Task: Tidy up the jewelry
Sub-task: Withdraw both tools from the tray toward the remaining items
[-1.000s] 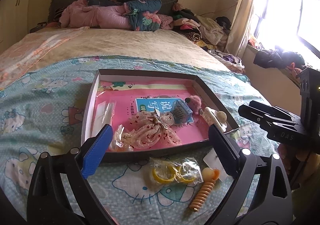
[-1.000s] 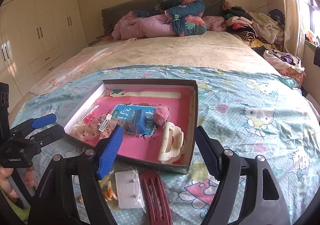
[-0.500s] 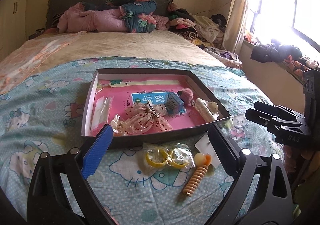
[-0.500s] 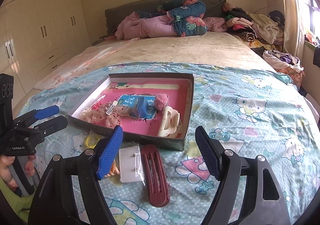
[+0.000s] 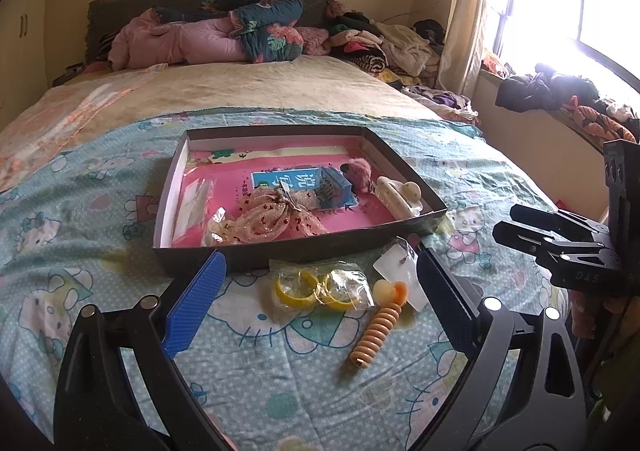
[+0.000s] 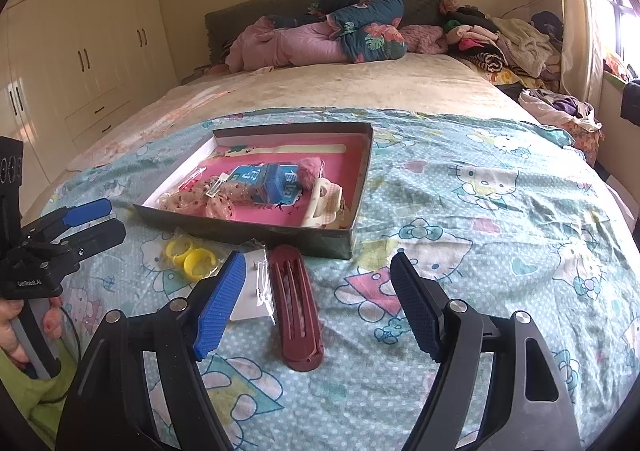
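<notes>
Both grippers hover over the near end of the bed, above the cartoon-cat sheet, nothing between the jaws of either. Left gripper: jaws spread wide, empty. Right gripper: jaws also spread, empty.

Shallow cardboard box with pink lining sits mid-bed, toward the foot. Inside it: a sequinned mesh bow near the front wall, a blue comb clip on a blue card, a pink pompom, a cream claw clip along the right wall, a clear plastic sleeve along the left wall.

Loose on the sheet, between the box's front wall and the foot edge:
- bag with yellow rings, just in front of the box
- orange spiral hair tie, just right of the bag
- white earring card in a clear sleeve
- dark red barrette, touching the card's right side, lying lengthwise toward the foot edge

A hand grips the left gripper's handle at the left edge of the right wrist view.
</notes>
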`<state>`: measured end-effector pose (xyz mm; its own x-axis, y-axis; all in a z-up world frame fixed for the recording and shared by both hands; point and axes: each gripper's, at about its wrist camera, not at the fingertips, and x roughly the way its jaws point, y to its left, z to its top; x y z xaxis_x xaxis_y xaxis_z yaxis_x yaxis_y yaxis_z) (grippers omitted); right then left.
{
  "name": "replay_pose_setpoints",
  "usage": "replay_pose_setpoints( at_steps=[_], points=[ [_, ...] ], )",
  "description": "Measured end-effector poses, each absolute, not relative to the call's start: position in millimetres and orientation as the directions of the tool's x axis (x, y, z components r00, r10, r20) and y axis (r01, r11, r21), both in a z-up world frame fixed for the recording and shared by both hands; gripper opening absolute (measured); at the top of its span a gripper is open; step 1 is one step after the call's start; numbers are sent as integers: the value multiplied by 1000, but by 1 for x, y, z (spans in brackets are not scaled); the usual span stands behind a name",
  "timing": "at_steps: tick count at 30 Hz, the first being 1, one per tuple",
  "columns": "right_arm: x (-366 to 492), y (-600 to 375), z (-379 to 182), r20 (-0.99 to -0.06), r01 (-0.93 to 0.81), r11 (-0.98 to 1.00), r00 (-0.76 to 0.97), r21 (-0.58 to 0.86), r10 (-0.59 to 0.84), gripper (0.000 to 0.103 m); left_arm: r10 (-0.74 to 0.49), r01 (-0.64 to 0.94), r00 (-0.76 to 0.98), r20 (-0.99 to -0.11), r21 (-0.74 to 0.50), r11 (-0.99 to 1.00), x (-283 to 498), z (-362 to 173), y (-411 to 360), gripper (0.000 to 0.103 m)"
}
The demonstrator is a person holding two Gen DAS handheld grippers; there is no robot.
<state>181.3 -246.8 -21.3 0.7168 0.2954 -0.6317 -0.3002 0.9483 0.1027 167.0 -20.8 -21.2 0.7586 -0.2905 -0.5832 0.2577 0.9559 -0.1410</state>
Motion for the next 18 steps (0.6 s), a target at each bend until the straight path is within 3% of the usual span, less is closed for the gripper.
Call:
replay_pose_setpoints(
  at_steps=[18],
  points=[
    [163,-242,-36,-654,-317,947,704,58,276,77,-297,279,736,-609,-127,952,150,-34,-28,92]
  ],
)
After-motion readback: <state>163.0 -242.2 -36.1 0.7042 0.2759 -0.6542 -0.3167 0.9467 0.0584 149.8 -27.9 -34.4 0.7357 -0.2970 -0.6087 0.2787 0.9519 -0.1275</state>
